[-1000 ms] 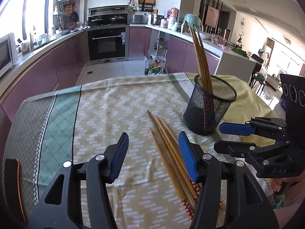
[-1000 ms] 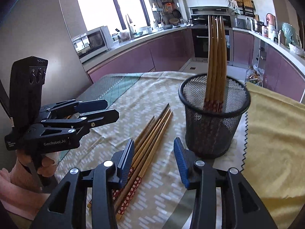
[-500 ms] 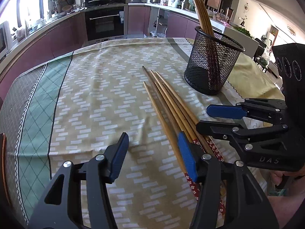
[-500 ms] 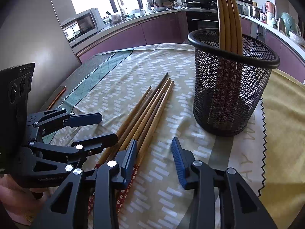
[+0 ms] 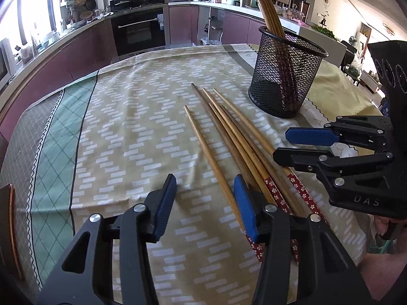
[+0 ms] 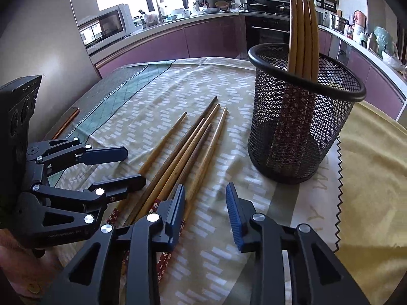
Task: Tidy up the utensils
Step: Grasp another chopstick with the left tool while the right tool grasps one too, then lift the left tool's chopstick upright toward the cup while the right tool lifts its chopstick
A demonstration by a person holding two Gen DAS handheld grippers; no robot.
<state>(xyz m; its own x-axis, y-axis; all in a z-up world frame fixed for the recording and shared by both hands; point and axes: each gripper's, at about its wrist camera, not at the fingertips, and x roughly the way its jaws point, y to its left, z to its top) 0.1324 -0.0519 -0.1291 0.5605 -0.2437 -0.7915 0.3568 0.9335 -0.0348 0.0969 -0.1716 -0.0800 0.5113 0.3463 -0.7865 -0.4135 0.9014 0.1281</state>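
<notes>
Six loose wooden chopsticks with red flowered ends [image 5: 229, 142] lie fanned on the patterned beige tablecloth [image 5: 132, 127] right under your two claws. Your left gripper [image 5: 204, 190] is closing, its blue pads still apart; one outlying chopstick runs between them, untouched, while the rest of the bundle lies just beyond its right finger. Your right gripper [image 6: 205, 198] is closing too, with only cloth between its pads and the bundle beside and under its left finger. Ahead and to the right of both claws stands the black wire-mesh cup [image 6: 302, 127], holding four upright chopsticks [image 6: 302, 30].
</notes>
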